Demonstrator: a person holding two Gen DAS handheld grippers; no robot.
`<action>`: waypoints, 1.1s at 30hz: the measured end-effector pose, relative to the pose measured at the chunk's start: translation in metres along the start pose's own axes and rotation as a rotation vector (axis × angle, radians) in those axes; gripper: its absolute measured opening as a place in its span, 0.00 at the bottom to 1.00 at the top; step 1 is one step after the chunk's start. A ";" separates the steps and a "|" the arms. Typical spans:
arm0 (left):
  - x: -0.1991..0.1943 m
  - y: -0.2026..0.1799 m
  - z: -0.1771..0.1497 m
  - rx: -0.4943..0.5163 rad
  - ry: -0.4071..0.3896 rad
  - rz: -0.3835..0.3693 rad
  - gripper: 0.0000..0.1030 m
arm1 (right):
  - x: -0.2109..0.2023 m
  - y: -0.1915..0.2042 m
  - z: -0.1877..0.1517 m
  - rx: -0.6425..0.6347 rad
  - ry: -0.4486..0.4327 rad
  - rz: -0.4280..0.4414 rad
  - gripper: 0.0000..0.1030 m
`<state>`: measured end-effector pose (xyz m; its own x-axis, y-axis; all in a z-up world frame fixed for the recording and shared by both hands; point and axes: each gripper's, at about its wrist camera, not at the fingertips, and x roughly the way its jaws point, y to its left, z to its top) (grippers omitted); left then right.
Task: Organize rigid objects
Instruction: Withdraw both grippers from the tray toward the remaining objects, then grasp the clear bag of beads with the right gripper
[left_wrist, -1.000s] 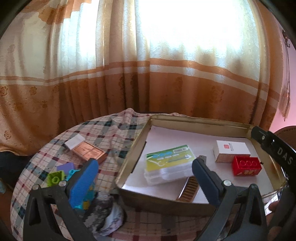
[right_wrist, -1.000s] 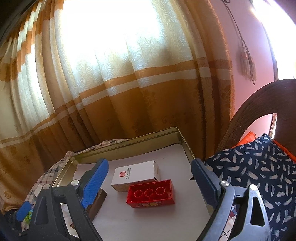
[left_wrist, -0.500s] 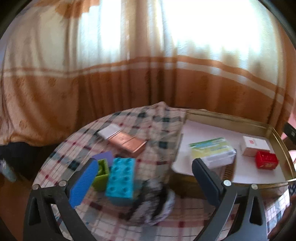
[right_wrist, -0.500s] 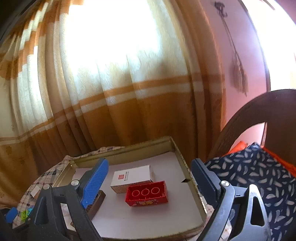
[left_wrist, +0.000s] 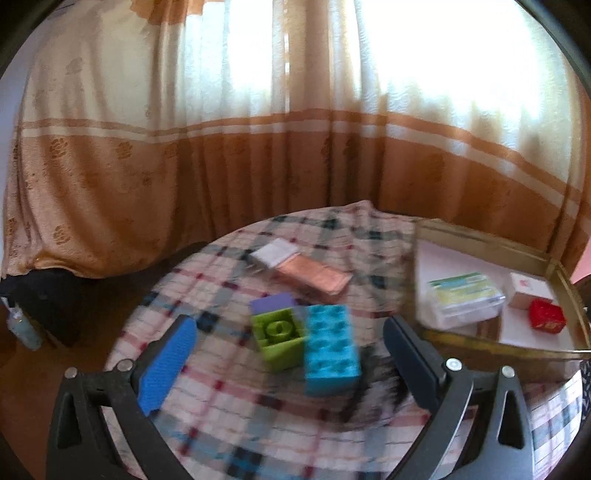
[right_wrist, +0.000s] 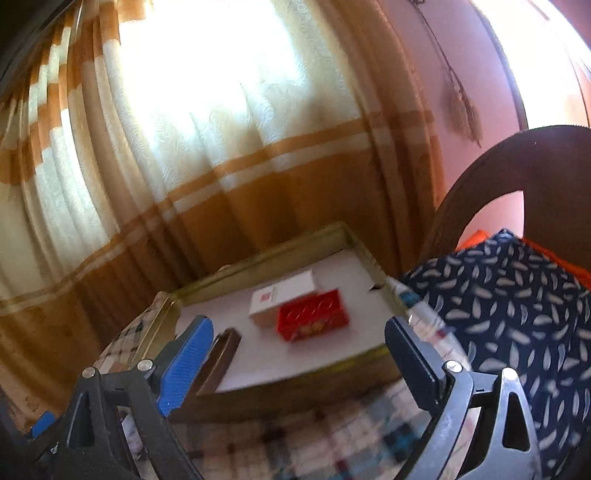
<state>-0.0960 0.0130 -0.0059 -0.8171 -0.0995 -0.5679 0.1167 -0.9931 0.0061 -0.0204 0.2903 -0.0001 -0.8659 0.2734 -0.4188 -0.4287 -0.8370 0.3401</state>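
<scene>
Left gripper (left_wrist: 291, 354), jaws wide and empty, frames the blue brick (left_wrist: 331, 349) and green brick (left_wrist: 280, 338) loose on the plaid cloth (left_wrist: 229, 406), likely next for the tray (left_wrist: 491, 242); right gripper (right_wrist: 297, 356), jaws wide, idles over the tray's red brick (right_wrist: 313, 319).

Your left black two-finger gripper (left_wrist: 291, 360) is spread wide, jaws well apart, nothing between them; its blue-padded finger (left_wrist: 168, 367) sits low at the left of the left wrist view, the dark finger (left_wrist: 412, 356) at the right. It hovers above the surface, tilted downward, touching nothing. Your right black two-finger gripper (right_wrist: 295, 362) is likewise spread wide and empty, blue-padded finger (right_wrist: 184, 365) left, dark finger (right_wrist: 410, 360) right. Both views are motion-blurred. Your hands are not visible.
</scene>
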 end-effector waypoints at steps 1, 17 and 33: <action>0.002 0.009 -0.001 -0.007 0.011 0.020 0.99 | -0.003 0.002 -0.003 -0.002 -0.001 0.000 0.93; 0.027 0.082 -0.014 -0.156 0.156 0.093 0.99 | 0.013 0.092 -0.060 -0.194 0.303 0.236 0.92; 0.034 0.112 -0.017 -0.209 0.200 0.120 0.99 | 0.058 0.165 -0.098 -0.325 0.532 0.250 0.77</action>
<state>-0.1011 -0.1002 -0.0381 -0.6659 -0.1807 -0.7239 0.3359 -0.9389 -0.0746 -0.1163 0.1218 -0.0512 -0.6482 -0.1489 -0.7468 -0.0598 -0.9677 0.2448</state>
